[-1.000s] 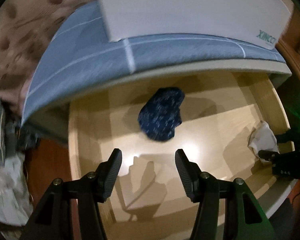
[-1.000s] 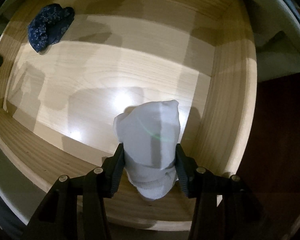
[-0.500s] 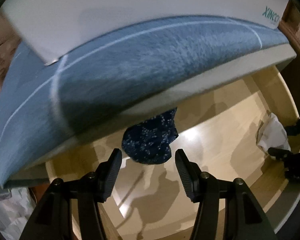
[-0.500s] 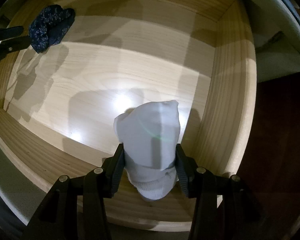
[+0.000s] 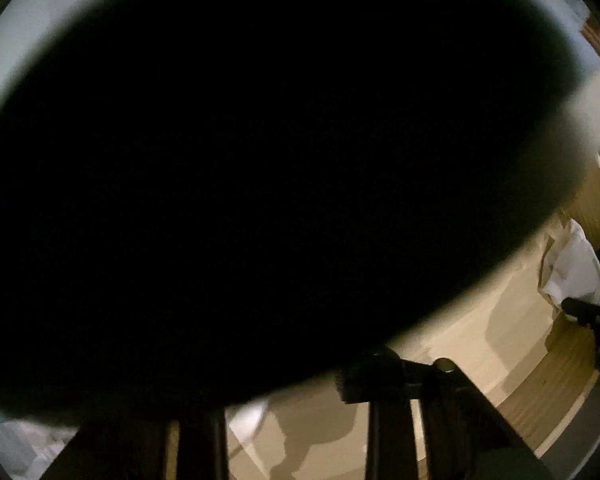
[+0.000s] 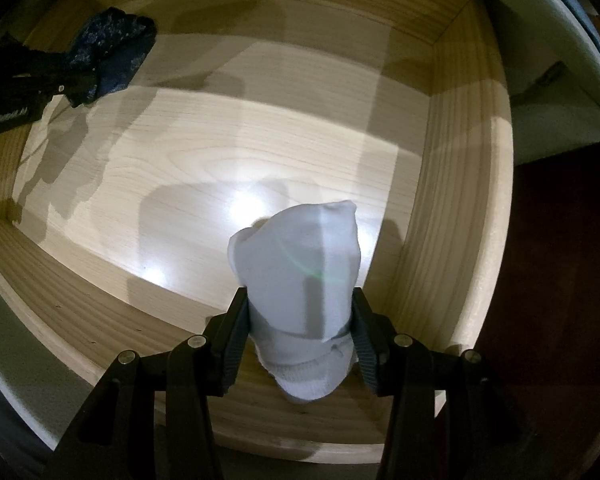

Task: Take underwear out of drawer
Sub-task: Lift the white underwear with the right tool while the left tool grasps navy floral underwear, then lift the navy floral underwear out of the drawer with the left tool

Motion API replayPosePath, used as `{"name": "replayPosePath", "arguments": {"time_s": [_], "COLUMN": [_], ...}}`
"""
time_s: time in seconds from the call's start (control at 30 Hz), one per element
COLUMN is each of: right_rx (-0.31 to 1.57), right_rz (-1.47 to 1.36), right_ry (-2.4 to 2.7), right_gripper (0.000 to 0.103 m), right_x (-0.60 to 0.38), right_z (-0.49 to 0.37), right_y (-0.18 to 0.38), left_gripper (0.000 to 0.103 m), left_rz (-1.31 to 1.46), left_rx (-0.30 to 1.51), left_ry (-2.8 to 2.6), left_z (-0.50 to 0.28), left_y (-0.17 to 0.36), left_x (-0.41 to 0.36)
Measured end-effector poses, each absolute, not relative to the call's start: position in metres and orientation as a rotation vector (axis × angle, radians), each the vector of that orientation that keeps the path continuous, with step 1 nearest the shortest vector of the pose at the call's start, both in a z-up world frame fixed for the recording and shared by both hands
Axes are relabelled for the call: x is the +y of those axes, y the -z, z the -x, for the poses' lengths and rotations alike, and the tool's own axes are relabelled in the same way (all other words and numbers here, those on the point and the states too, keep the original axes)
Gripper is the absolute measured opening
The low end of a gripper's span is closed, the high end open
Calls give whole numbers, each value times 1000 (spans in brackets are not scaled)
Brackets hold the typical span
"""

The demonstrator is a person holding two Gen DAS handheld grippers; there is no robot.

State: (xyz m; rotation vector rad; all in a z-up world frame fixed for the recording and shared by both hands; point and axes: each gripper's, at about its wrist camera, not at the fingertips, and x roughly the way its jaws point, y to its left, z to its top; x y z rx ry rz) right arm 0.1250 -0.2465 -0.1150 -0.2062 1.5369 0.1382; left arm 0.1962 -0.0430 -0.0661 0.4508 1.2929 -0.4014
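Observation:
A dark blue patterned underwear (image 6: 116, 48) lies in the far left corner of the open wooden drawer (image 6: 456, 208). In the right wrist view my left gripper (image 6: 82, 86) reaches in from the left, its jaws closing with the edge of the blue cloth pinched between the fingertips. The left wrist view is almost wholly blacked out, and the fingertips and the blue underwear are hidden there. My right gripper (image 6: 298, 296) is shut on a white folded garment (image 6: 300, 248), held upright above the drawer floor near the front right corner. That white garment (image 5: 572, 268) also shows at the right edge of the left wrist view.
A dark overhanging bed edge (image 5: 260, 160) sits right in front of the left camera. The drawer's pale floor (image 6: 240, 152) carries glare spots and shadows. Dark wood floor (image 6: 560, 280) lies to the right of the drawer.
My left gripper has dropped under the bed edge onto the blue underwear and its jaws have come together; its view has gone dark. The right gripper and white garment have stayed put.

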Motion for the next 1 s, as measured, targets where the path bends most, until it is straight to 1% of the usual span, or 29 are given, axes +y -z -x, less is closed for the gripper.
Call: {"name": "replayPosePath", "arguments": {"time_s": [0.03,0.17,0.33,0.57,0.87,1.0], "right_rx": [1537,1537,1537,1541,1543,1542], "right_rz": [206,206,203,204,206,205], "right_ry": [-138,-138,-136,-129,-129,-128], "right_gripper": [46,46,46,46,46,46], "right_x": [-247,-246,-247,-248,-248,-248], "right_z": [-125,-125,-123,-120,-120,-120], "right_y": [115,115,115,117,118,118], "left_gripper": [21,18,18,18,18,18], "left_rz": [-454,-424,-393,-267,-137,-76], "left_rx": [1294,1331,1408,1570,1710,1735], "left_ry": [397,384,361,297,188,146], "left_z": [-197,-198,-193,-177,-147,-130], "left_y": [66,65,65,67,74,77], "left_x": [-43,-40,-32,-6,22,28]}}
